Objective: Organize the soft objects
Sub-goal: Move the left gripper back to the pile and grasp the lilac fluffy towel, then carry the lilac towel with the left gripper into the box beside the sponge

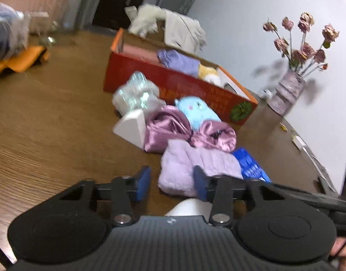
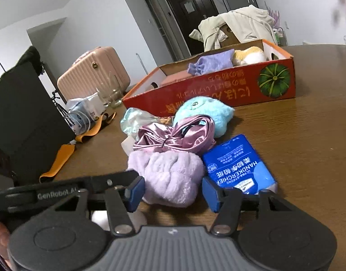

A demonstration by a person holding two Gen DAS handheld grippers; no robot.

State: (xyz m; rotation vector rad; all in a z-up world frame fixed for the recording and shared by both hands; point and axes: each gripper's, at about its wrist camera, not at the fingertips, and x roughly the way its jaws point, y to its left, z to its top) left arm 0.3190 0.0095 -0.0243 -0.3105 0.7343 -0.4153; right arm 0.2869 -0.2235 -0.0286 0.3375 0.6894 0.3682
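Two hand-held grippers converge on a lilac fleece bundle (image 2: 170, 178) that lies on a brown wooden table (image 1: 49, 113), a little in front of the red cardboard box (image 2: 218, 90) where soft items are being gathered. The right gripper (image 2: 171, 192) straddles the bundle with its blue pads (image 2: 134, 194) spread to either side, one at each flank and neither clearly pressing in; the left gripper (image 1: 171, 183) arrives from the other side with its jaws apart too, its right pad laid over the fleece edge and nothing pinched. Judging by the layout, the step in hand is the pick-up of this bundle, and the next move calls for one pair of tongs to bite into the fleece and lift it clear toward the box. Already inside the box are a purple pouch (image 2: 209, 64) and a yellow-and-white plush toy (image 2: 249, 55). Between bundle and box crowd a pink satin bow-shaped piece (image 2: 173, 137) (it touches the bundle's far edge), a light-blue plush (image 2: 206, 113) and a crinkled clear wrapper (image 1: 137, 92). A blue handkerchief pack (image 2: 238, 167) lies tight against the bundle and could be dragged along. Beyond the box stands a vase of dried roses (image 1: 292, 83).
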